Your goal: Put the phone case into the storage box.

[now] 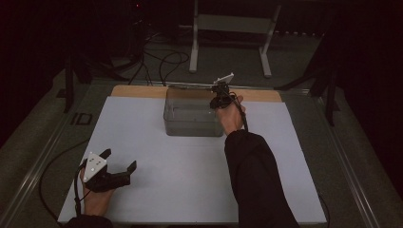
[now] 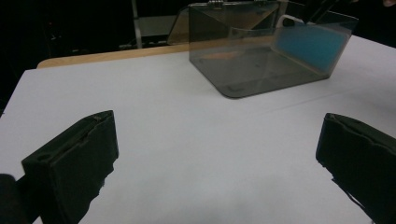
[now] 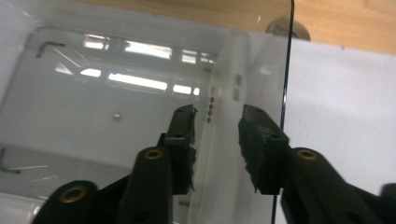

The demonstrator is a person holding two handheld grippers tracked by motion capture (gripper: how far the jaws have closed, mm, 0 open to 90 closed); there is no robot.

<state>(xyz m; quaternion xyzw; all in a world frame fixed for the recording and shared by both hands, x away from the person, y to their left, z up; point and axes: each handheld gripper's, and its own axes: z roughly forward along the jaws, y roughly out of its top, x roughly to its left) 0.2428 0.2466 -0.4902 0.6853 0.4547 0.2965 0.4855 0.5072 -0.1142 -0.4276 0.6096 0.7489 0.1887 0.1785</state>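
A clear plastic box (image 1: 190,118) stands at the back middle of the white sheet (image 1: 157,190), its lid (image 2: 224,14) tipped up behind it. Inside, against the right wall, a thin white-edged slab with a blue face (image 2: 308,44) stands on edge. My right gripper (image 1: 219,100) hangs over that side and points down. Its jaws stand a little apart on either side of the slab's top edge (image 3: 219,121), with a gap at each pad. My left gripper (image 1: 119,159) rests near the front left corner, open wide over bare sheet (image 2: 217,158).
A wooden strip (image 1: 138,90) runs behind the white sheet. Beyond the table, a grey metal stand (image 1: 233,23) and loose cables (image 1: 166,61) sit on the dark floor. The right forearm's dark sleeve (image 1: 256,180) crosses the sheet's right half.
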